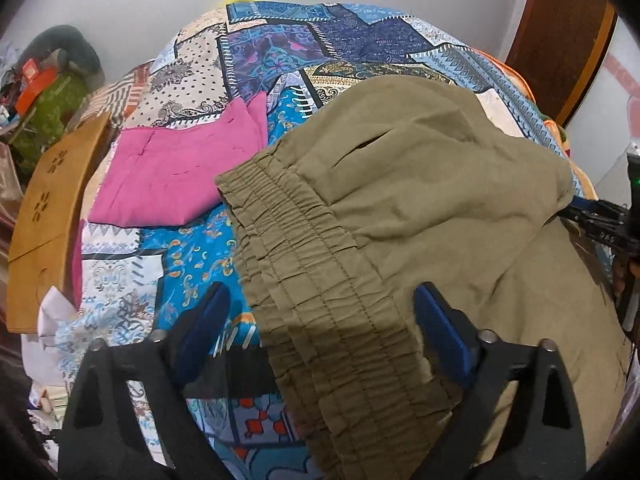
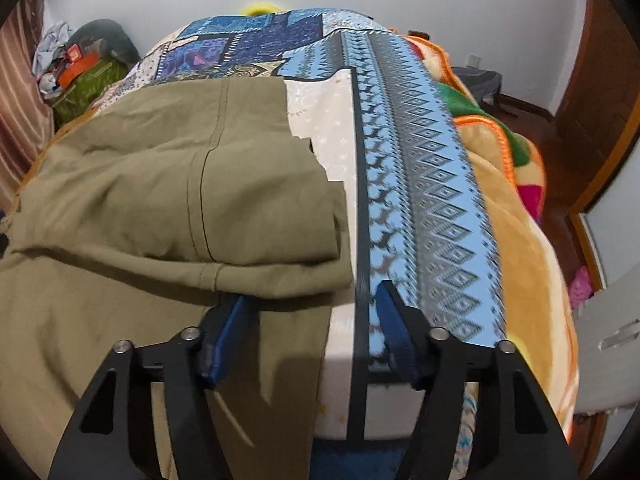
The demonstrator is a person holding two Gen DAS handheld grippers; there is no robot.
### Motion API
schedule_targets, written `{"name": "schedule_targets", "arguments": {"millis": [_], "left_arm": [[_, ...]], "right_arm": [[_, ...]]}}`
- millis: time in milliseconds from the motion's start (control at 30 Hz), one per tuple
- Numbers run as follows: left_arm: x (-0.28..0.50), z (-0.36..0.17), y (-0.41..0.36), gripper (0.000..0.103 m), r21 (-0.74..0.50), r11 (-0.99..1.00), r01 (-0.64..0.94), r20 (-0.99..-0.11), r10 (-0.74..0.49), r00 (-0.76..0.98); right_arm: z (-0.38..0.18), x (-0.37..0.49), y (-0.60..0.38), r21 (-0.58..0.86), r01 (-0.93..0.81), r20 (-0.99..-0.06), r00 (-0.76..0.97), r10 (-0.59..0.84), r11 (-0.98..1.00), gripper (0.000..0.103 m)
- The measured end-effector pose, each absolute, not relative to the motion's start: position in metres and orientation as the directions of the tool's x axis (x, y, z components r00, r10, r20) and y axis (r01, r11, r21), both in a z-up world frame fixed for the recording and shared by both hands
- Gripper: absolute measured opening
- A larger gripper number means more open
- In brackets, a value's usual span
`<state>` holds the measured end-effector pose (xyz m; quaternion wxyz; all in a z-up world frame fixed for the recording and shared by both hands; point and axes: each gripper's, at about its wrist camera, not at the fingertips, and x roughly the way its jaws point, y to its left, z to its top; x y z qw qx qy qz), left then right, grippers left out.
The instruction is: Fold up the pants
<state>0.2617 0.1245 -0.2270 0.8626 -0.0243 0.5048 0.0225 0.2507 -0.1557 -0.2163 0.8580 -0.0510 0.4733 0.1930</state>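
Observation:
Olive-green pants lie partly folded on a patterned bedspread, with the elastic waistband running between my left gripper's fingers. My left gripper is open, its jaws on either side of the waistband. In the right wrist view the pants show a folded-over layer with a seam. My right gripper is open at the pants' right edge; its left finger sits under the folded layer's edge. The right gripper also shows at the right edge of the left wrist view.
A folded pink garment lies on the bed left of the pants. A wooden headboard is at the left. An orange and green blanket lies along the bed's right side. Clutter sits by the wall.

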Motion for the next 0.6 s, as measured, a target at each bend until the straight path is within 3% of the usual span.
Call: {"name": "schedule_targets", "arguments": {"millis": [67,233,433,600], "left_arm": [[0.264,-0.228,0.126,0.085,-0.013,0.997,-0.073,-0.868,0.024,0.495],[0.271,-0.234,0.135,0.082,0.018,0.996,-0.085,-0.865,0.058,0.499],[0.282,-0.237,0.136,0.082,0.095,0.991,-0.091,-0.857,0.127,0.5],[0.283,-0.232,0.143,0.082,0.049,0.996,-0.075,-0.877,0.079,0.473]], "right_arm": [[-0.218,0.251,-0.153,0.093,-0.39,-0.833,0.474,0.287,0.916,0.031],[-0.22,0.247,-0.147,0.034,-0.394,-0.837,0.491,0.242,0.918,0.012],[-0.22,0.246,-0.148,0.027,-0.384,-0.851,0.476,0.223,0.923,0.009],[-0.219,0.245,-0.146,0.017,-0.377,-0.864,0.461,0.204,0.926,0.009]]}}
